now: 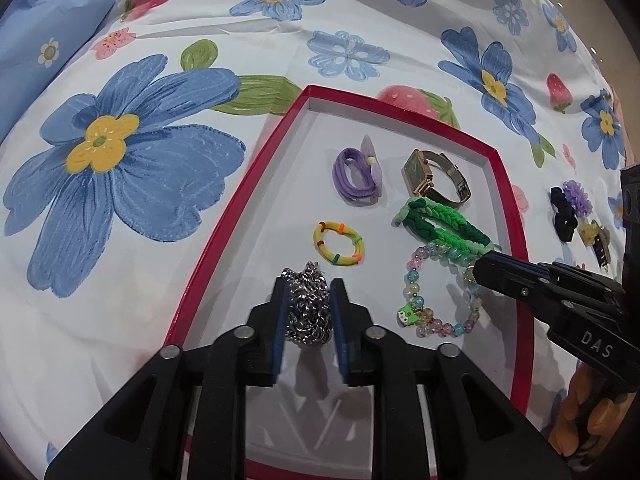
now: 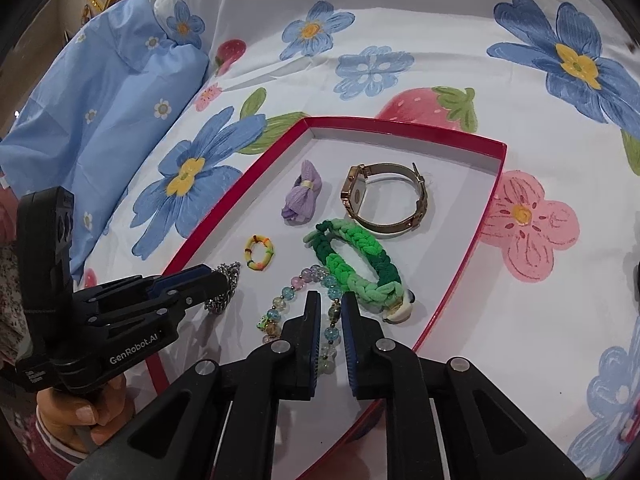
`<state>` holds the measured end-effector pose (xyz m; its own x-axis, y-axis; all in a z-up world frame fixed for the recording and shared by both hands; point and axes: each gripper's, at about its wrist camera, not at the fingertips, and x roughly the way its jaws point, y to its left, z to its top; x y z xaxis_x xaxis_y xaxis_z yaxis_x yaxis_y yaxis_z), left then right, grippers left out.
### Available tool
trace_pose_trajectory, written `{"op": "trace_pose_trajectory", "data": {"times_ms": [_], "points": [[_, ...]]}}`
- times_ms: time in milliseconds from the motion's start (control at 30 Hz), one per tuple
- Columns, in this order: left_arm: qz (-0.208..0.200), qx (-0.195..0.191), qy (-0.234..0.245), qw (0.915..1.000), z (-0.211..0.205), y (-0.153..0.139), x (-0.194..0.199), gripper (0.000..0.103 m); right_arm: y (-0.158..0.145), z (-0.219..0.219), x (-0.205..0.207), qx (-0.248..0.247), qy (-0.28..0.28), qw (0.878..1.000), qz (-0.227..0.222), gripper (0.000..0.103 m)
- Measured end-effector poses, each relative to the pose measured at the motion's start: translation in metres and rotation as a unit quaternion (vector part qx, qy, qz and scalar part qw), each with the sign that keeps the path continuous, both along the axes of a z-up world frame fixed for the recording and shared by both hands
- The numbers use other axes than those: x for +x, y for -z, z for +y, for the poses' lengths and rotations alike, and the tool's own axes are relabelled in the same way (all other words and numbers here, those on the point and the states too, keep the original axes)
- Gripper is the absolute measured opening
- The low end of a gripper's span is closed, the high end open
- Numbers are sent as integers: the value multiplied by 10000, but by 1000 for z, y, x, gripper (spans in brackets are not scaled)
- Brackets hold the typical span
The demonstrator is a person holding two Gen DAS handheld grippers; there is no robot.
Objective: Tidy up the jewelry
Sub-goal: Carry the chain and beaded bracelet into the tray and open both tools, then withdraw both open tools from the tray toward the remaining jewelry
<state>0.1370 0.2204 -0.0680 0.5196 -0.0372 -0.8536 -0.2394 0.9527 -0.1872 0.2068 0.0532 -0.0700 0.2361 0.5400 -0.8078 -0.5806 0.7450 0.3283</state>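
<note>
A red-rimmed white tray (image 1: 218, 224) (image 2: 256, 168) lies on a floral bedsheet. In it lie a purple hair tie (image 1: 356, 174) (image 2: 302, 196), a gold watch (image 1: 434, 178) (image 2: 384, 200), a green braided band (image 1: 444, 224) (image 2: 356, 264), a yellow hair ring (image 1: 338, 244) (image 2: 260, 252) and a pastel bead bracelet (image 1: 440, 292) (image 2: 296, 296). My left gripper (image 1: 309, 286) (image 2: 218, 278) is shut on a silver chain (image 1: 308, 308) (image 2: 224, 288) low over the tray. My right gripper (image 2: 332, 300) (image 1: 478, 270) is shut on the bead bracelet's near side.
A black scrunchie (image 1: 564, 216), a purple flower clip (image 1: 578, 196) and a small yellow clip (image 1: 592, 234) lie on the sheet right of the tray. A blue pillow (image 2: 112, 120) (image 1: 40, 52) lies at the left. An orange item (image 1: 588, 420) sits at the right edge.
</note>
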Motion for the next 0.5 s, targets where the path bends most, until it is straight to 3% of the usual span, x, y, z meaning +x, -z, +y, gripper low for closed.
{"op": "trace_pose_trajectory", "data": {"times_ms": [67,133,233,367,500], "points": [[-48,-16,-35,10000,1,-4,-2,33,-4,-4,-1,157,-7,9999,36,27],[-95,-31,-54,9999,0,-8,-6,33,-11,-8,-5,296,10,9996,6,33],[-178,-113,-65,9998,-2,-17,-12,34,-22,-16,-10,462,17,9989,-52,33],[-379,-141,-42,9992,-11,-34,-25,48,-40,-33,-21,646,73,9976,-224,33],[-515,-216,28,9984,-24,-46,-37,51,-53,-62,-31,769,286,9960,-354,33]]}}
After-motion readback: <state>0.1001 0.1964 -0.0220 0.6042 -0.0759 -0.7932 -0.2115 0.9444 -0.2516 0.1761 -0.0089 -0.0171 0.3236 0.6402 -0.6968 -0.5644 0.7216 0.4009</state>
